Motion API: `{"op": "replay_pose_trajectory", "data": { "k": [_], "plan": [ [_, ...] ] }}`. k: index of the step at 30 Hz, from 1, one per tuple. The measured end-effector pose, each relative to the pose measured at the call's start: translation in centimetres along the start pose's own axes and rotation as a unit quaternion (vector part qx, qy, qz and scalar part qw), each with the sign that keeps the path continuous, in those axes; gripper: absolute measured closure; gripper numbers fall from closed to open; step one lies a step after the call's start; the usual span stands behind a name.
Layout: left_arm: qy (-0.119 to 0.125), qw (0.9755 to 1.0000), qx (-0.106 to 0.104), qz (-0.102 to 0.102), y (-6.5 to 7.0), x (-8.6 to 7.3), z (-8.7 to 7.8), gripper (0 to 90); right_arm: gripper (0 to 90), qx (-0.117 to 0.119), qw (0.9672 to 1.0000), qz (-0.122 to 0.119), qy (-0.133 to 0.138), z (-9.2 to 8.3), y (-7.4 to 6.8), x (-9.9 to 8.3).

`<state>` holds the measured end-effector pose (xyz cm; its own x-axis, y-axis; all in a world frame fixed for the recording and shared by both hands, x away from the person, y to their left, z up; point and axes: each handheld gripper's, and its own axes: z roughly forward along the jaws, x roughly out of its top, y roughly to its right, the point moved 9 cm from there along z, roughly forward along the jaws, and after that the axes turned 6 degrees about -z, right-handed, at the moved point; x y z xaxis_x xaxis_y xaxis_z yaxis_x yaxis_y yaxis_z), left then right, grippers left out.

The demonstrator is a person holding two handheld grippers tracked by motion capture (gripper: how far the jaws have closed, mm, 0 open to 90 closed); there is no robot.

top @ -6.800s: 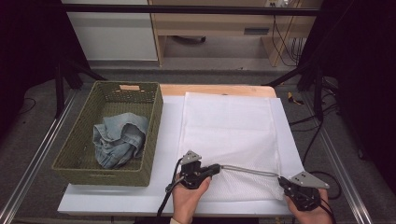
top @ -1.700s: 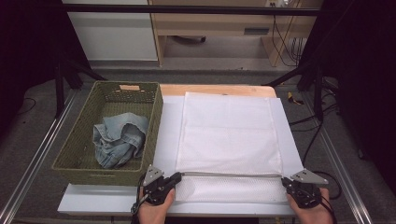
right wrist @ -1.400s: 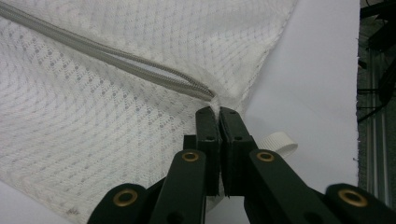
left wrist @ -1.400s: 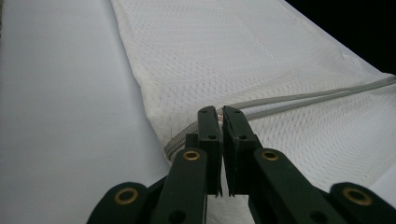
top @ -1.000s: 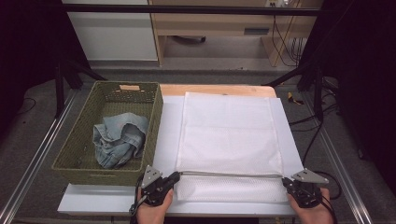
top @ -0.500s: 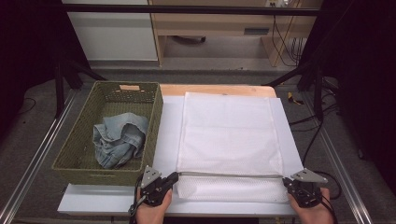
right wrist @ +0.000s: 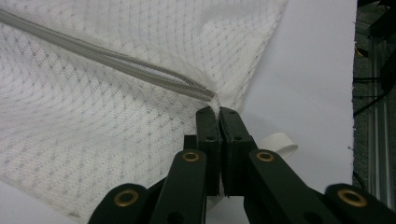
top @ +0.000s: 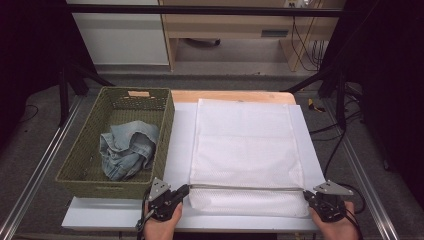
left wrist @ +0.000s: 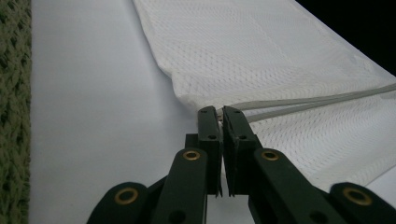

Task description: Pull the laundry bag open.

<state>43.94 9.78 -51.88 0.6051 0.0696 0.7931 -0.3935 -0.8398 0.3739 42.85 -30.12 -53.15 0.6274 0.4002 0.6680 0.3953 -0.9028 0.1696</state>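
no text, brand or number can be read; the tag on the basket (top: 138,93) is too blurred.

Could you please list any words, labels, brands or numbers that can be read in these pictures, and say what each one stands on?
No text can be read anywhere.
The tan tag on the far rim of the green wicker basket: too small and blurred to tell if it bears writing.
The white mesh bag, the jeans and both grippers: no lettering visible.
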Motion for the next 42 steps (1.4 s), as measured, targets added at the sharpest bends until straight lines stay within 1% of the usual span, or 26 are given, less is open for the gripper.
{"op": "replay_pose_trajectory", "data": {
  "k": [1,2,3,7,8,12,13,19,22,27,30,31,32,34,36,37,38,39,40,41,42],
  "plan": [
    [0.002,1.0000,0.002,-0.002,-0.1,0.0,-0.1,86.7,88.2,-0.001,1.0000,-0.001,0.000,0.0,0.1,0.0],
    [0.003,1.0000,-0.001,-0.004,-0.2,0.0,-0.1,86.7,88.2,0.001,1.0000,0.002,0.001,0.0,0.1,0.0],
    [0.002,1.0000,-0.001,-0.004,-0.2,0.0,-0.1,86.7,88.1,0.002,1.0000,0.005,0.001,0.0,0.1,-0.1],
    [-0.002,1.0000,0.003,0.000,-0.2,-0.2,0.0,86.7,88.2,0.000,1.0000,0.002,0.002,0.0,0.2,-0.1],
    [-0.002,1.0000,0.002,0.000,-0.2,-0.2,0.1,86.7,88.2,0.001,1.0000,0.006,0.001,0.0,0.2,-0.1],
    [-0.003,1.0000,0.001,-0.001,-0.2,-0.3,0.1,86.7,88.2,0.002,1.0000,0.008,0.001,0.0,0.3,-0.1],
    [-0.003,1.0000,0.001,-0.001,-0.2,-0.3,0.1,86.7,88.2,0.001,1.0000,0.005,0.003,0.0,0.3,-0.1],
    [-0.006,1.0000,0.006,0.003,-0.2,-0.4,0.2,86.7,88.2,0.001,1.0000,0.006,0.002,0.0,0.3,-0.1],
    [-0.007,1.0000,0.004,0.002,-0.2,-0.4,0.3,86.7,88.2,-0.005,1.0000,-0.003,-0.001,0.0,0.4,-0.1],
    [-0.008,1.0000,0.005,0.002,-0.3,-0.5,0.3,86.7,88.1,-0.003,1.0000,0.001,0.000,0.0,0.3,-0.1],
    [-0.007,0.9999,0.008,0.002,-0.4,-0.5,0.3,86.7,88.1,-0.003,1.0000,0.000,0.002,-0.1,0.2,0.0],
    [-0.007,0.9999,0.009,0.001,-0.4,-0.5,0.3,86.7,88.1,-0.006,1.0000,-0.006,0.002,-0.1,0.3,0.0],
    [-0.007,0.9999,0.009,0.002,-0.4,-0.6,0.3,86.7,88.1,-0.006,1.0000,-0.004,0.001,-0.1,0.3,0.0],
    [-0.009,0.9999,0.008,-0.001,-0.3,-0.6,0.4,86.7,88.1,-0.008,1.0000,-0.004,0.001,-0.2,0.3,0.0],
    [-0.015,0.9998,0.011,0.007,0.0,-0.6,0.6,86.6,87.8,-0.010,0.9999,-0.003,0.001,-0.2,0.3,0.0],
    [-0.011,0.9999,0.012,0.006,0.2,-0.6,0.6,86.4,87.5,-0.008,1.0000,-0.002,0.002,-0.1,0.3,0.0],
    [-0.010,0.9999,0.010,0.004,0.3,-0.5,0.6,85.1,86.6,-0.004,1.0000,0.000,0.003,-0.1,0.3,-0.1],
    [-0.012,0.9999,0.005,0.003,0.5,-0.5,0.7,81.5,84.7,-0.002,1.0000,0.004,0.005,-0.1,0.2,-0.1],
    [-0.014,0.9999,0.003,0.004,0.8,-0.5,0.8,76.8,80.9,-0.001,0.9999,0.003,0.010,-0.2,0.2,0.1],
    [-0.011,0.9999,0.000,0.006,1.2,-0.4,0.8,72.6,75.4,-0.001,0.9998,0.003,0.018,-0.3,0.0,0.3],
    [-0.006,1.0000,-0.004,0.003,1.4,-0.3,0.7,69.6,68.7,-0.005,0.9996,0.000,0.026,-0.4,-0.1,0.5]
  ]
}}
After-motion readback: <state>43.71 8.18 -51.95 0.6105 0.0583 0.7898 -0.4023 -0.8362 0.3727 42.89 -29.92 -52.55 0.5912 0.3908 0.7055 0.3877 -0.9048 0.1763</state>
